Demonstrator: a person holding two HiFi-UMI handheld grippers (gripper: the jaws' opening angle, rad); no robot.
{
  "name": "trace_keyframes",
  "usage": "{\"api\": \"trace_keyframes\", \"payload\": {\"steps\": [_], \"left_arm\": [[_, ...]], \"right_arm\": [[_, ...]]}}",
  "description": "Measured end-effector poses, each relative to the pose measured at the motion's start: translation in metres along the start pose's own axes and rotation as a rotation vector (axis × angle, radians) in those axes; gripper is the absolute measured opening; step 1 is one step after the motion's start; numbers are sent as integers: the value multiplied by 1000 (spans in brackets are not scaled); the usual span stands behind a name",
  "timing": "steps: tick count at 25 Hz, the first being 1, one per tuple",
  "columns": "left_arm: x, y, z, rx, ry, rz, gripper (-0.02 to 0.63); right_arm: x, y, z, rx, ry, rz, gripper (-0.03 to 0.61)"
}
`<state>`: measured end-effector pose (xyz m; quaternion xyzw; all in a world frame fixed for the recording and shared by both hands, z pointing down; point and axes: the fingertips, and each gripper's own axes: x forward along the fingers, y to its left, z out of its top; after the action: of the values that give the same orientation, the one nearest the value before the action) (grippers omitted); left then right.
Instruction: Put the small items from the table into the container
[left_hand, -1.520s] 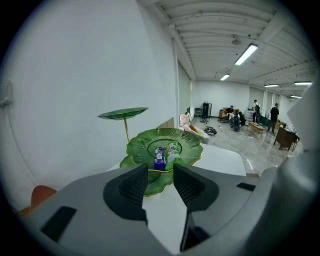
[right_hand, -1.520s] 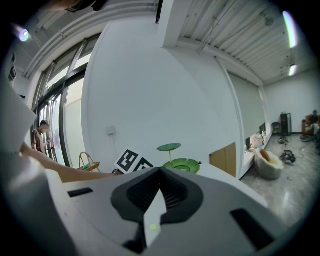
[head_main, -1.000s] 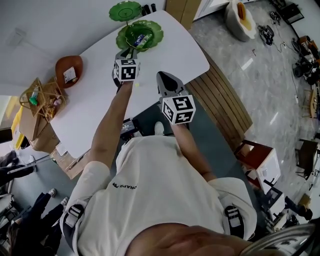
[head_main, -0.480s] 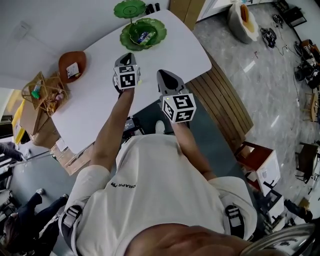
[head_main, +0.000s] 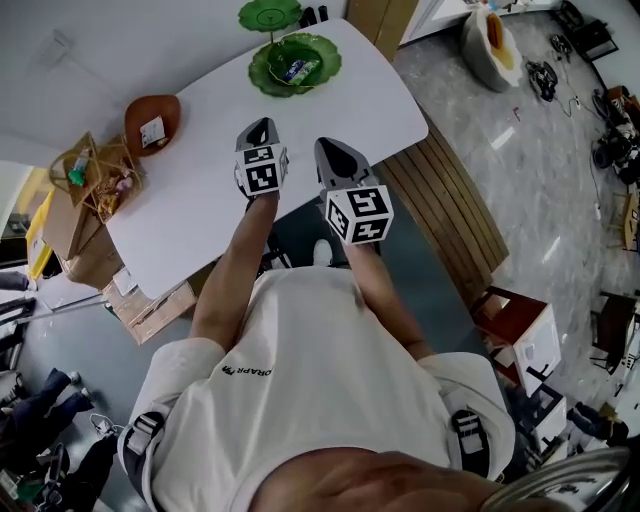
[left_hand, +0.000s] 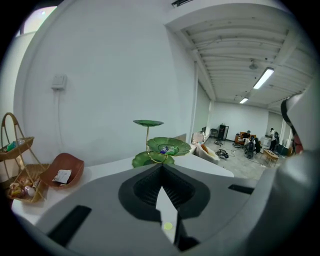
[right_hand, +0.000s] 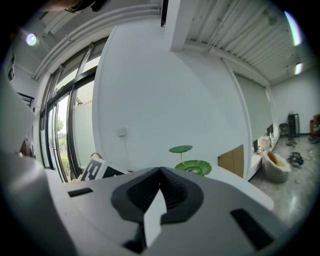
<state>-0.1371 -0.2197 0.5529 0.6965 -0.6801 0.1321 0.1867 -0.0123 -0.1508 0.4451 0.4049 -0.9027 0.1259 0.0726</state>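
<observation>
Judging how the small yellow-green bead-like item (left_hand: 168, 226) handles: v. light, hard-looking, prob. smooth, so apt to roll or squirt out of a pinch. Best taken across its middle w/ the very tips, low to the desktop, gentle squeeze. It shows only in the left gripper view, down in the slit under the left gripper (left_hand: 161, 170), whose jaws are together. Can't tell whether it's nipped between them or lying on the white round-cornered desk (head_main: 200, 210) beneath.

Right gripper (right_hand: 160, 172) also has its jaws together, nothing between, and hangs just beside the left one over the desk's near edge.

Green leaf-shaped tiered dish stand (head_main: 262, 78), prob. the container, is at the far end of the desk, well apart from both grippers. A blue-and-white wrapped piece (head_main: 298, 70) lies in its lower bowl.

Brown curved bowl (head_main: 150, 105) near the left edge holds a flat white packet (head_main: 153, 130): thin, light, prob. floppy, easiest gripped by one edge, not flat-on.

Risk w/ the bead: maybe too small for the pads, so check the slit before carrying.
</observation>
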Motion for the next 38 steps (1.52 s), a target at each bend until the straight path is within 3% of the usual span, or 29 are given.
{"api": "trace_keyframes", "payload": {"steps": [14, 25, 31, 38], "left_arm": [[-33, -2, -18, -11, -28, 28, 3], [-23, -6, -77, -12, 101, 8, 3], [-8, -15, -106, 69, 142, -27, 5], [8, -24, -140, 81, 233, -73, 8]], "right_arm": [[-11, 13, -9, 0, 11, 10, 6], [-17, 5, -17, 12, 26, -8, 6], [-16, -1, -24, 19, 45, -15, 6], [-12, -9, -32, 31, 62, -26, 6]]}}
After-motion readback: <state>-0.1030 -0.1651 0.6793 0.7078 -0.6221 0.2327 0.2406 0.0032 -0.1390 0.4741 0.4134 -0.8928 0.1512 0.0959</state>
